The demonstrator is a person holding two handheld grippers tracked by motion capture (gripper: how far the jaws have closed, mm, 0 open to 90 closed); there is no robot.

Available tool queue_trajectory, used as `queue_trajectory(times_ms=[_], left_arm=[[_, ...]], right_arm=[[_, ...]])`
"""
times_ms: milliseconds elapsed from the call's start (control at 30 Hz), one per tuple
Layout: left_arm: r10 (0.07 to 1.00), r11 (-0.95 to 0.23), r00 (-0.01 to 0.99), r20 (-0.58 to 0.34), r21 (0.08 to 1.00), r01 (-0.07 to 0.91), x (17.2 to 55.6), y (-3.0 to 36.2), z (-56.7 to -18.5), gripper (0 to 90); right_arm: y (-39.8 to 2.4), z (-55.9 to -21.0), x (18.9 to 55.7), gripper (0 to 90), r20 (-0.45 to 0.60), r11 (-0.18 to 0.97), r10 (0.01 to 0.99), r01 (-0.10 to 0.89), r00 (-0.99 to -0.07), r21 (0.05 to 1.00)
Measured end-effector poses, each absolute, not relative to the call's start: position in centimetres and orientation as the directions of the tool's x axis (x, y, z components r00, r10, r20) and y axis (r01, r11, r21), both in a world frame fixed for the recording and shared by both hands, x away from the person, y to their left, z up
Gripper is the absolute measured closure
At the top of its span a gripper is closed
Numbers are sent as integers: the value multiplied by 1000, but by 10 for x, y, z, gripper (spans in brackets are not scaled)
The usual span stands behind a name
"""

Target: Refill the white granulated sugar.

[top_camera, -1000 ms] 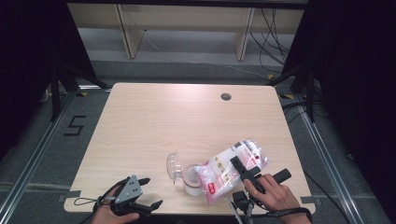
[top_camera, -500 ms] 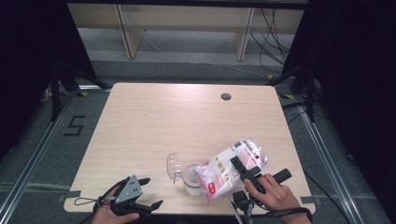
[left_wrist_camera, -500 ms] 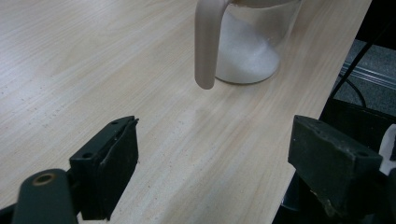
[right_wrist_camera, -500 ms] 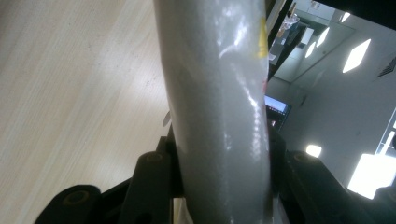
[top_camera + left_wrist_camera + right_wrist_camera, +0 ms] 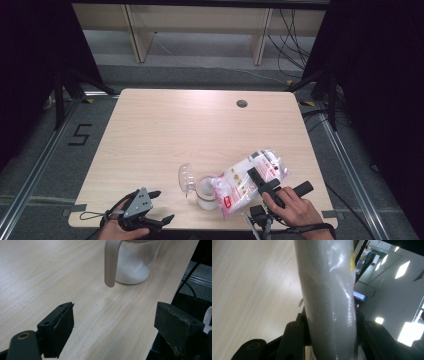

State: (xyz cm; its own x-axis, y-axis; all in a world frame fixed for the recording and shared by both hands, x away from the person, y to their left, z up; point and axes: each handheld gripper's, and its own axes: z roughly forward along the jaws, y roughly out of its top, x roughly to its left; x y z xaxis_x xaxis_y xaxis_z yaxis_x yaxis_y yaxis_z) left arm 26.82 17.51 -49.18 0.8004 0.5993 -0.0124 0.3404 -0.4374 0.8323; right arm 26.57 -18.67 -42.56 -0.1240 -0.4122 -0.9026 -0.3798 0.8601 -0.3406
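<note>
Worktop (image 5: pixel 165 135) carries everything I am working with, all of it crowded at the near edge. Against the frames from a second back, I see nothing shifted: both hands sit where they were and the bag hangs at the same slant, so I judge the pour is simply running on and needs only to be held steady.

Next down in size, the plastic bag (image 5: pixel 248 181) of white grains lies tilted, its long axis running from the far right down toward the near left, its lower end over the mouth of the clear jar (image 5: pixel 206 192). The right hand-held gripper (image 5: pixel 263 181) is clamped across the bag's middle; its own view shows the film bulging between the two black jaws.

The jar stands upright just left of the bag, white powder heaped in its bottom, its hinged lid (image 5: pixel 186 177) swung open to the left.

The left hand-held gripper (image 5: pixel 152 206) rests near the corner, jaws wide apart, holding nothing.
</note>
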Motion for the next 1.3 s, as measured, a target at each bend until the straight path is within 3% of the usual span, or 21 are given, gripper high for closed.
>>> queue_trajectory(times_ms=[1300], left_arm=[[597, -428, 802, -13, 841, 332, 268, 176, -490, 158]], right_arm=[[-186, -422, 265, 677, -896, 856, -428, -369, -114, -362]])
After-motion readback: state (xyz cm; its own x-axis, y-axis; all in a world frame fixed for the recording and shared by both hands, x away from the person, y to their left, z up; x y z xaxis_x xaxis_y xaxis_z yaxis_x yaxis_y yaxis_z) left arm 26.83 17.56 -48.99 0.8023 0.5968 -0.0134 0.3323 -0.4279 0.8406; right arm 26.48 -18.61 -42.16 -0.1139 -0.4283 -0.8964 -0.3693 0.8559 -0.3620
